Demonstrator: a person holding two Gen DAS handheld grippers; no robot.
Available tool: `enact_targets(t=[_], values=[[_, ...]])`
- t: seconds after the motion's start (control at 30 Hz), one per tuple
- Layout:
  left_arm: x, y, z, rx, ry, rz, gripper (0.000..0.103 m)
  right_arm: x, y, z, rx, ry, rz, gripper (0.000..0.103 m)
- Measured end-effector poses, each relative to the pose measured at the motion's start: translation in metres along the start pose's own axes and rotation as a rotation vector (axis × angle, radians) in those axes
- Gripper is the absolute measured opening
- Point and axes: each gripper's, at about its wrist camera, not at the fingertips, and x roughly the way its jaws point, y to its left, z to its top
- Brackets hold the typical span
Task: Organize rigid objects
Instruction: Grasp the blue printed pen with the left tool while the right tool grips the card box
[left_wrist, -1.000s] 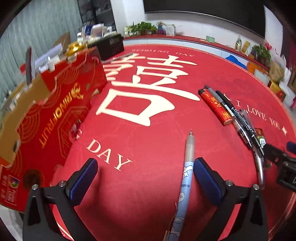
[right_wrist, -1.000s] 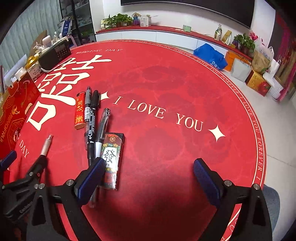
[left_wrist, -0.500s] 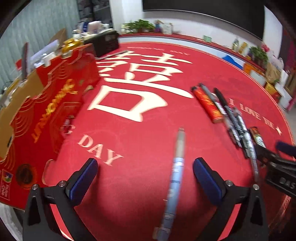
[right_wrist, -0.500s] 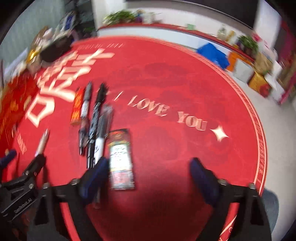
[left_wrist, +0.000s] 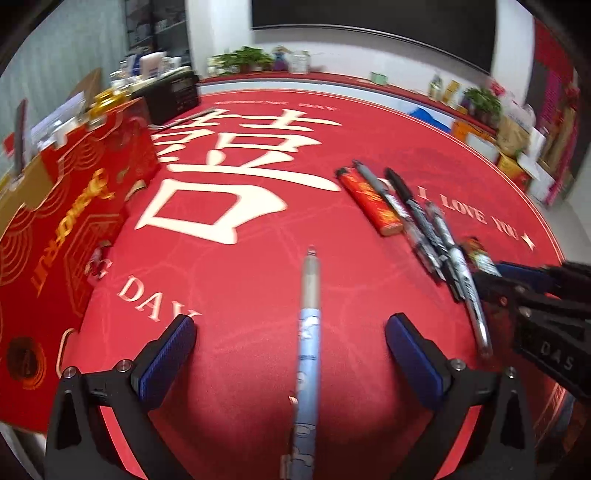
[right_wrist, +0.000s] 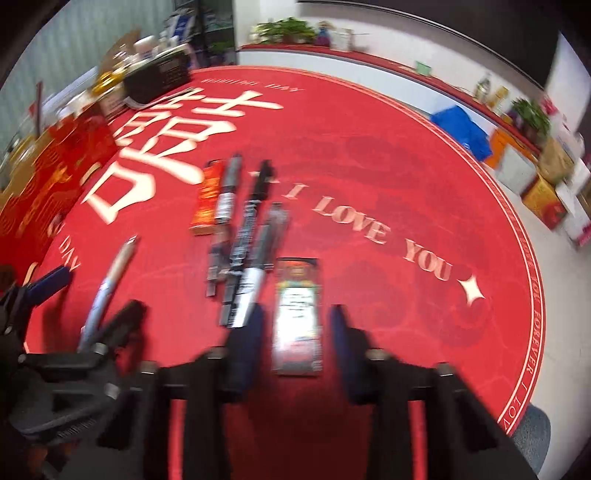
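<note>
A light blue pen (left_wrist: 308, 332) lies on the red tablecloth between the wide-apart fingers of my left gripper (left_wrist: 291, 336), which is open and touches nothing. To its right lie a red lighter (left_wrist: 369, 201) and several dark pens (left_wrist: 417, 221) side by side. In the right wrist view a small red-and-black card pack (right_wrist: 297, 314) lies lengthwise between the fingers of my right gripper (right_wrist: 295, 341). Its jaws are closing, with thin gaps still showing on both sides of the pack. The right gripper (left_wrist: 517, 275) also shows at the right edge of the left wrist view.
A large red gift box (left_wrist: 66, 229) stands along the table's left side, with a black radio (left_wrist: 173, 92) behind it. The round table's edge (right_wrist: 532, 280) curves past on the right, above grey floor with bags and boxes. The left gripper (right_wrist: 88, 299) sits close to the right one.
The right gripper's jaws have narrowed from wide apart to close around the card pack, which now lies between them. The left view has swung so the blue pen lies midway between its fingers.
</note>
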Motion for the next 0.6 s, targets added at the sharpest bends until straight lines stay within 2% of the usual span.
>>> enact_targets(t=[0.17, 0.23, 0.27, 0.3, 0.33, 0.37, 0.4, 0.5, 0.6], values=[[-0.002, -0.013, -0.001, 0.072, 0.056, -0.062, 0.102, -0.008, -0.017, -0.008, 0.116, 0.018, 0.095, 0.025], [-0.003, -0.015, -0.001, 0.082, 0.077, -0.070, 0.097, -0.018, -0.025, -0.016, 0.163, 0.002, 0.125, 0.025], [-0.005, -0.017, 0.000, 0.090, 0.089, -0.077, 0.090, -0.024, -0.027, -0.019, 0.175, -0.010, 0.131, 0.025], [-0.008, -0.019, 0.000, 0.100, 0.092, -0.086, 0.071, -0.029, -0.029, -0.021, 0.187, -0.024, 0.137, 0.025], [-0.012, -0.022, 0.001, 0.119, 0.093, -0.098, 0.057, -0.036, -0.032, -0.024, 0.203, -0.042, 0.146, 0.025], [-0.014, -0.022, 0.002, 0.126, 0.105, -0.106, 0.028, -0.042, -0.035, -0.027, 0.220, -0.058, 0.158, 0.025], [-0.015, -0.022, 0.003, 0.127, 0.122, -0.111, 0.010, -0.046, -0.036, -0.028, 0.230, -0.068, 0.168, 0.025], [-0.018, -0.014, 0.002, 0.061, 0.161, -0.150, 0.010, -0.056, -0.040, -0.034, 0.254, -0.093, 0.193, 0.025], [-0.032, -0.014, -0.001, 0.047, 0.113, -0.114, 0.010, -0.062, -0.042, -0.038, 0.267, -0.107, 0.217, 0.025]])
